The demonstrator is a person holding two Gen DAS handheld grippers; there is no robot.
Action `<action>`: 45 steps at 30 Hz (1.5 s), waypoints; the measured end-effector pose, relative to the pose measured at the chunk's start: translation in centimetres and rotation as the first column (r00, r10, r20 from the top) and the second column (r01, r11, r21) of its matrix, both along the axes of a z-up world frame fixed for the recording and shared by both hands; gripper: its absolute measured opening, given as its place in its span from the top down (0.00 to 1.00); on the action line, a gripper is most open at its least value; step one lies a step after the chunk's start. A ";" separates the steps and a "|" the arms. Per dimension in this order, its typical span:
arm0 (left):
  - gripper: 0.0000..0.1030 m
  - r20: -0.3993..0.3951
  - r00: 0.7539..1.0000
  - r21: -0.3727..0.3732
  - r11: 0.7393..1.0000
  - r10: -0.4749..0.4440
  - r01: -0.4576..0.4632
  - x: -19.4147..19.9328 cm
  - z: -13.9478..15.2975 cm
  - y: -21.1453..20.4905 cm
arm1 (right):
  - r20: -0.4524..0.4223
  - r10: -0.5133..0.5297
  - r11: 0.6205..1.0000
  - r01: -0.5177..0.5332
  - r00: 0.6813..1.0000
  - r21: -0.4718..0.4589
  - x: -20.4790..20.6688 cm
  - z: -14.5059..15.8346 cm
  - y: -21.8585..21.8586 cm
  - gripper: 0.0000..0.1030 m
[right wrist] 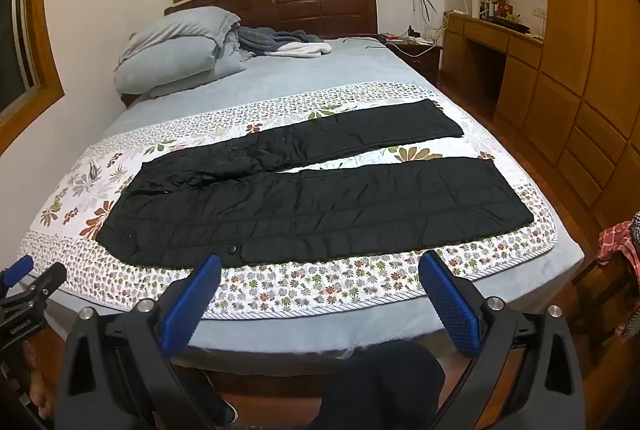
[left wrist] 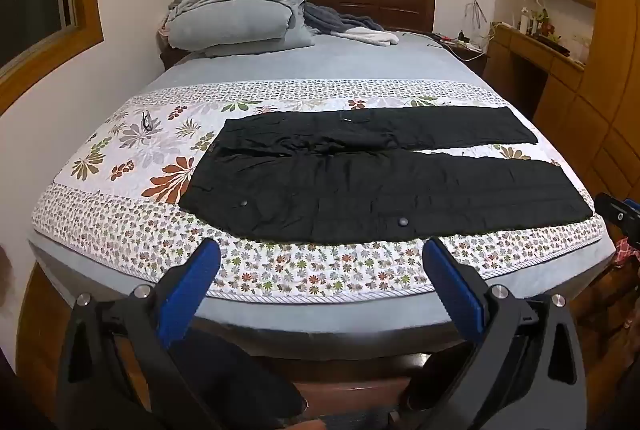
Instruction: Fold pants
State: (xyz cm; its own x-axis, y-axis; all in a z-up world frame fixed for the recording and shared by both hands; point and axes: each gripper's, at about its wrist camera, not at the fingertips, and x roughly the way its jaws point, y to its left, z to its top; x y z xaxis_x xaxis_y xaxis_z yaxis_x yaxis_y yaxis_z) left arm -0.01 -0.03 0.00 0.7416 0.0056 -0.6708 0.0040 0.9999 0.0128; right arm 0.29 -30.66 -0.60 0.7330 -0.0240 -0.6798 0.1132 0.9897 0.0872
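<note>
We hold the left tongs (left wrist: 320, 250) apart and empty above the bed's (left wrist: 320, 314) near edge, likely readying a grab. The black pants (left wrist: 360, 190) lie flat across the quilt (left wrist: 120, 158), waist left, legs splayed right. Our right tongs (right wrist: 320, 266) gape likewise, touching nothing.

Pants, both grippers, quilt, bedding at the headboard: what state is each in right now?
Pants: unfolded, spread flat, legs apart, waist to the left.
Left gripper: open, empty, off the bed's near edge.
Right gripper: open, empty, off the bed's near edge.
Floral quilt: laid flat under the pants.
Grey duvet: folded, stacked by the headboard.
</note>
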 end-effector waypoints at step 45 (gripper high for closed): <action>0.02 0.001 1.000 0.019 1.000 0.011 -0.011 0.3 -0.2 0.4 | 0.001 -0.010 1.000 0.010 1.000 -0.007 -0.1 -0.2 -0.2 0.03</action>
